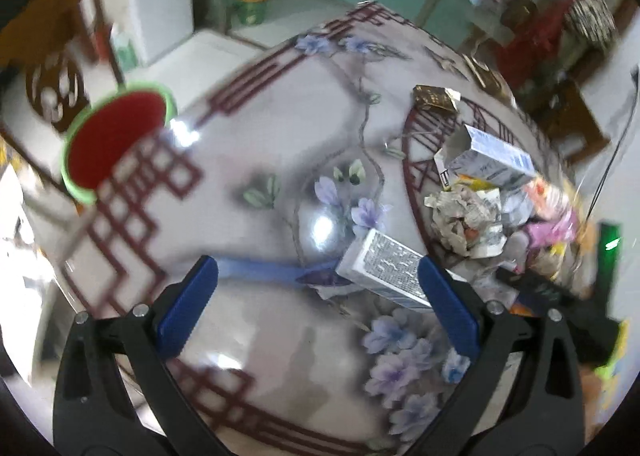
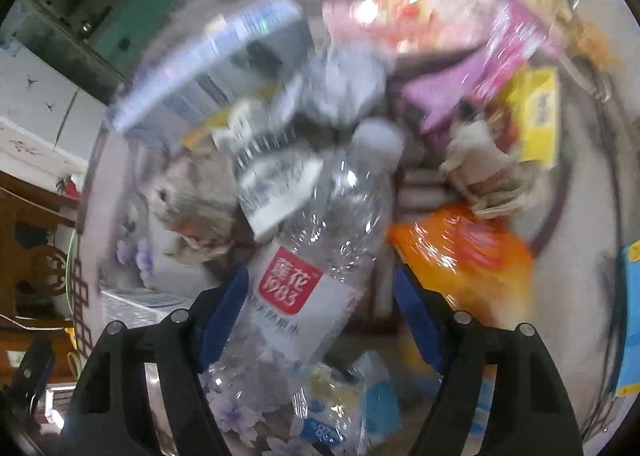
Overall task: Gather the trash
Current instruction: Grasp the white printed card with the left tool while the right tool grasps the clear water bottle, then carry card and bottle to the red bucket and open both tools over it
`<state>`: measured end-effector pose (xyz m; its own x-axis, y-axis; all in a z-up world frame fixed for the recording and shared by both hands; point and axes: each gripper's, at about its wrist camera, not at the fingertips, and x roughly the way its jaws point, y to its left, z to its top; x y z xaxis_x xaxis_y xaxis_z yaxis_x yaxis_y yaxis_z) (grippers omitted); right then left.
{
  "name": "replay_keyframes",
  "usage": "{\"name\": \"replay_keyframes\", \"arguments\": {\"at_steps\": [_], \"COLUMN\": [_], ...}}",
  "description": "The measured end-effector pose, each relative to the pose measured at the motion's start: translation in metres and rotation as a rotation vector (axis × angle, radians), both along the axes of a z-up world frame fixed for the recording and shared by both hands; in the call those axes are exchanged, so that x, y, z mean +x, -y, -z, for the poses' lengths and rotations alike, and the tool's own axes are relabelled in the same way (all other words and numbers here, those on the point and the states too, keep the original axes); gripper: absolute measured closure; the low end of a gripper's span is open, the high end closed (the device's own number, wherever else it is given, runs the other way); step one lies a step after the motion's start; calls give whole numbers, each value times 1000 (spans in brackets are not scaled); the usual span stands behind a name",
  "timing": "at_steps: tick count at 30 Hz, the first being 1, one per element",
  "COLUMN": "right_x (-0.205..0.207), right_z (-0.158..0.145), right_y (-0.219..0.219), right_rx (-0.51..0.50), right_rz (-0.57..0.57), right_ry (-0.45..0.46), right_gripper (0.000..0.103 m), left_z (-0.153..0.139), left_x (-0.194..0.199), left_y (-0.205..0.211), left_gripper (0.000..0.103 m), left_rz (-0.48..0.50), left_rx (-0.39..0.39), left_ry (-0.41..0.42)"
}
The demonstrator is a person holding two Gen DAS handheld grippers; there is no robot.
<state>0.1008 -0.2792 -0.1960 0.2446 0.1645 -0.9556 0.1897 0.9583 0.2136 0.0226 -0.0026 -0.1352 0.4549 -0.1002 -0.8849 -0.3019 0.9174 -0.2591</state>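
Right wrist view: the right gripper (image 2: 320, 308) stands wide around one clear plastic bottle (image 2: 308, 268); whether its pads press it, I cannot tell. The left gripper (image 1: 318, 288) gapes empty, one printed carton (image 1: 384, 272) beside its right finger, one green bin (image 1: 116, 140) farther off.

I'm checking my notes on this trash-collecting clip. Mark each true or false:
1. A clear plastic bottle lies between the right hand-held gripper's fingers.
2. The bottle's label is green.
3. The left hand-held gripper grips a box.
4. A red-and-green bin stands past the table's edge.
1. True: the clear plastic bottle lies between the fingers of the right hand-held gripper.
2. False: its label is red.
3. False: the left hand-held gripper is open; the white box lies beside one finger.
4. True: the bin is beyond the table.
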Motion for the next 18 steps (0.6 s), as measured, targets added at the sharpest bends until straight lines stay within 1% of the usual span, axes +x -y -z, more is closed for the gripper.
{"name": "replay_keyframes", "arguments": {"at_steps": [1, 2, 3, 5, 6, 7, 8, 10, 11, 14, 15, 17, 18], "right_x": [2, 4, 6, 5, 2, 0, -4, -13, -17, -30, -36, -41, -43], "right_z": [7, 15, 22, 19, 15, 10, 3, -13, -18, -35, -41, -47, -47], "right_y": [-4, -8, -13, -18, -19, -18, -17, -17, -15, -5, -3, -2, -1], "right_rx": [7, 10, 11, -9, 30, 47, 45, 15, 8, -14, -25, -34, -36], "right_rz": [-14, -35, -61, -92, -111, -117, -129, -151, -157, -163, -165, -172, -174], "right_ry": [-17, -31, -42, 0, 27, 49, 86, 147, 167, 224, 240, 249, 252], "right_gripper": [31, 37, 39, 41, 41, 42, 42, 43, 43, 43, 43, 43, 43], "left_z": [5, 9, 14, 23, 28, 31, 35, 40, 41, 47, 50, 62, 67], "left_x": [2, 3, 5, 9, 11, 12, 15, 22, 25, 38, 41, 49, 51], "left_y": [0, 1, 5, 14, 20, 23, 28, 35, 38, 50, 50, 54, 55], "left_gripper": [5, 5, 5, 5, 5, 5, 5, 5, 5, 5, 5, 6, 10], "left_rz": [-4, -5, -8, -1, -1, -8, -23, -47, -54, -108, -118, -134, -126], "left_rx": [-34, -52, -61, -52, -65, -93, -139, -181, -183, -120, -116, -121, -133], "left_ry": [-24, -43, -70, -119, -140, -146, -148, -151, -147, -145, -152, -194, -216]}}
